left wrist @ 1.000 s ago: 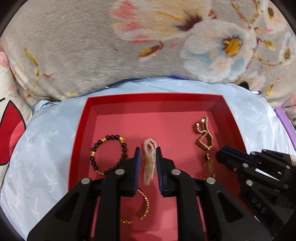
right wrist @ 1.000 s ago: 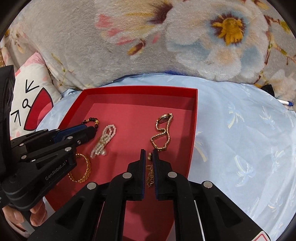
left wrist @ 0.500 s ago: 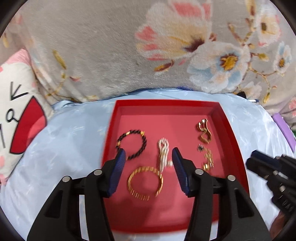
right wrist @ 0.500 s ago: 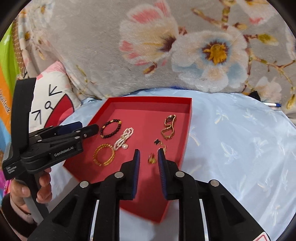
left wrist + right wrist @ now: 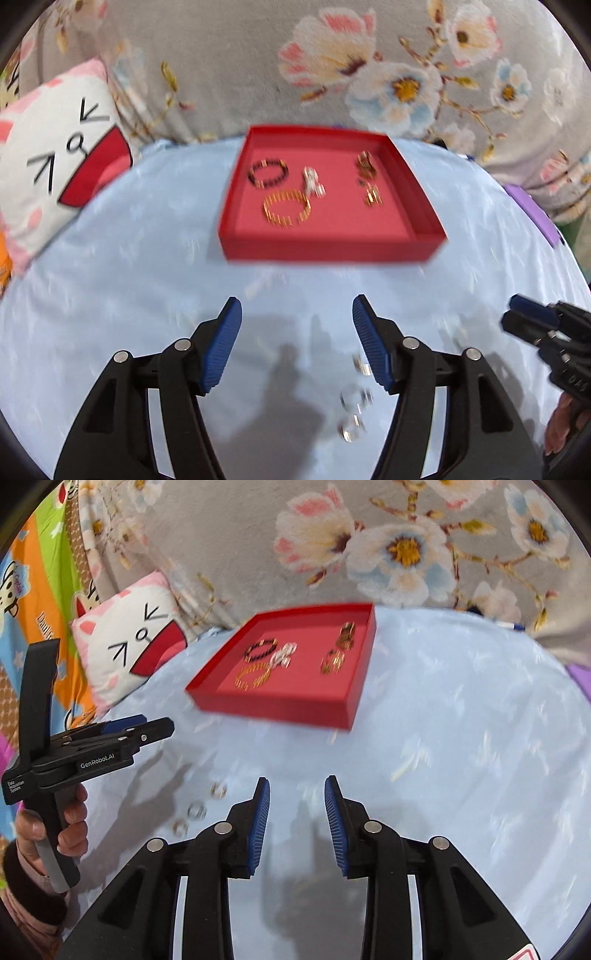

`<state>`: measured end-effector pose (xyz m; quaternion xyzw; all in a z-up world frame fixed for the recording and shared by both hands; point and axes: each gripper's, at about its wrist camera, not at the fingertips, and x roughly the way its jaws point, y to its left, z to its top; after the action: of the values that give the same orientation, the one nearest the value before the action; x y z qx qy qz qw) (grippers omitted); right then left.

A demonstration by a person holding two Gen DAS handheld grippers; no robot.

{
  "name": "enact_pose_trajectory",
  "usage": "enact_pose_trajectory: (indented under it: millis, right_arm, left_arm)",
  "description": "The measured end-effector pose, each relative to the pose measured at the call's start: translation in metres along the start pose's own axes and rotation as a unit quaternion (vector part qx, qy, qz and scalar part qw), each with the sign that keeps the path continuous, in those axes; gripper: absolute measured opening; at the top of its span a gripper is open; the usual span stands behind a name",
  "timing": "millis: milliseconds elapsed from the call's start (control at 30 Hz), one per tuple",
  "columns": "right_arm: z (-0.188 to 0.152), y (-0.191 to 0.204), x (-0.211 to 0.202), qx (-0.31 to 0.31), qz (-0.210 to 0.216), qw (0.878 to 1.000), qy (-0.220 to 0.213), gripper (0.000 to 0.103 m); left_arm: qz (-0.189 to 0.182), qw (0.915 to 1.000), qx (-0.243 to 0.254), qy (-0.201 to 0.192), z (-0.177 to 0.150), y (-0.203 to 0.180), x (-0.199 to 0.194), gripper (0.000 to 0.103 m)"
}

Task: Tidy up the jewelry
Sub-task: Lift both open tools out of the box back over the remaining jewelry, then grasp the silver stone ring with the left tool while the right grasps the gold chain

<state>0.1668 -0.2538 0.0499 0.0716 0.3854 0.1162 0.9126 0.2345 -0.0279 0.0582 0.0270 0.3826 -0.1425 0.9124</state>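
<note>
Only the right wrist view shows the hand (image 5: 48, 834) gripping the left gripper (image 5: 297, 341), whose fingers are spread and empty; the right gripper (image 5: 297, 821) gapes too. Bracelets sit inside the red tray (image 5: 325, 242); three small rings (image 5: 352, 402) lie on blue cloth (image 5: 129, 258) near its front wall.

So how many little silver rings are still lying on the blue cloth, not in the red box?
3. They lie in a row on the blue cloth, in front of the red box: one nearest it, one in the middle, one closest to the camera. They are blurry.
</note>
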Motion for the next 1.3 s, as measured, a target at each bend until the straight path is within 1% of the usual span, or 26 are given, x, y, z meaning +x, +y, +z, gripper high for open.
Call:
enact_pose_trajectory:
  millis: [100, 167, 233, 333, 400, 500, 600, 667, 833, 1000, 1133, 1167, 1200, 1233, 1267, 1300]
  right_arm:
    - [-0.022, 0.009, 0.002, -0.01, -0.001, 1.0, 0.014, 0.03]
    - [-0.035, 0.015, 0.004, -0.017, 0.0, 1.0, 0.02, 0.03]
    - [-0.043, 0.02, 0.009, -0.024, 0.002, 0.999, 0.027, 0.03]
    - [-0.051, 0.028, 0.015, -0.04, 0.002, 0.999, 0.036, 0.03]
    - [-0.054, 0.032, 0.018, -0.047, 0.004, 0.998, 0.039, 0.03]
    - [-0.057, 0.034, 0.021, -0.05, 0.003, 0.998, 0.042, 0.03]
    - [-0.058, 0.035, 0.025, -0.049, 0.004, 0.998, 0.046, 0.03]
    - [-0.058, 0.038, 0.028, -0.051, 0.007, 0.998, 0.048, 0.03]
    - [-0.053, 0.054, 0.037, -0.072, 0.008, 0.996, 0.047, 0.03]
    - [-0.048, 0.066, 0.049, -0.088, 0.003, 0.995, 0.052, 0.03]
    - [-0.044, 0.068, 0.055, -0.092, -0.003, 0.994, 0.056, 0.03]
    - [-0.044, 0.068, 0.055, -0.092, -0.006, 0.994, 0.055, 0.026]
    - [-0.043, 0.067, 0.056, -0.092, -0.011, 0.994, 0.055, 0.019]
    - [-0.043, 0.066, 0.056, -0.092, -0.018, 0.994, 0.055, 0.015]
    - [-0.042, 0.064, 0.055, -0.09, -0.018, 0.994, 0.055, 0.008]
    - [-0.042, 0.062, 0.055, -0.086, -0.014, 0.995, 0.056, 0.008]
  left_arm:
    - [0.008, 0.9999, 0.008, 0.006, -0.029, -0.007, -0.004, 0.063]
    - [0.0, 0.9999, 0.006, 0.016, -0.043, -0.01, -0.004, 0.064]
    - [-0.006, 0.9997, 0.007, 0.024, -0.056, -0.011, -0.004, 0.064]
    - [0.003, 0.9994, 0.022, 0.026, -0.07, -0.014, -0.003, 0.064]
    - [0.0, 0.9992, 0.023, 0.032, -0.076, -0.014, 0.0, 0.064]
    - [-0.012, 0.9986, 0.026, 0.045, -0.08, -0.015, 0.006, 0.064]
    - [-0.002, 0.9981, 0.042, 0.045, -0.084, -0.021, 0.008, 0.064]
    - [0.0, 0.9979, 0.046, 0.045, -0.085, -0.023, 0.008, 0.066]
    - [0.02, 0.9984, 0.04, 0.035, -0.081, -0.017, 0.005, 0.067]
    - [0.026, 0.9989, 0.027, 0.03, -0.076, -0.007, 0.003, 0.067]
    - [0.025, 0.9988, 0.027, 0.032, -0.076, -0.007, 0.005, 0.067]
    - [0.024, 0.9988, 0.029, 0.033, -0.077, -0.008, 0.006, 0.067]
    - [0.023, 0.9987, 0.03, 0.033, -0.077, -0.008, 0.006, 0.067]
    - [0.02, 0.9987, 0.032, 0.034, -0.077, -0.009, 0.007, 0.067]
    - [0.017, 0.9987, 0.033, 0.035, -0.078, -0.01, 0.007, 0.067]
    - [0.012, 0.9987, 0.035, 0.035, -0.078, -0.012, 0.008, 0.067]
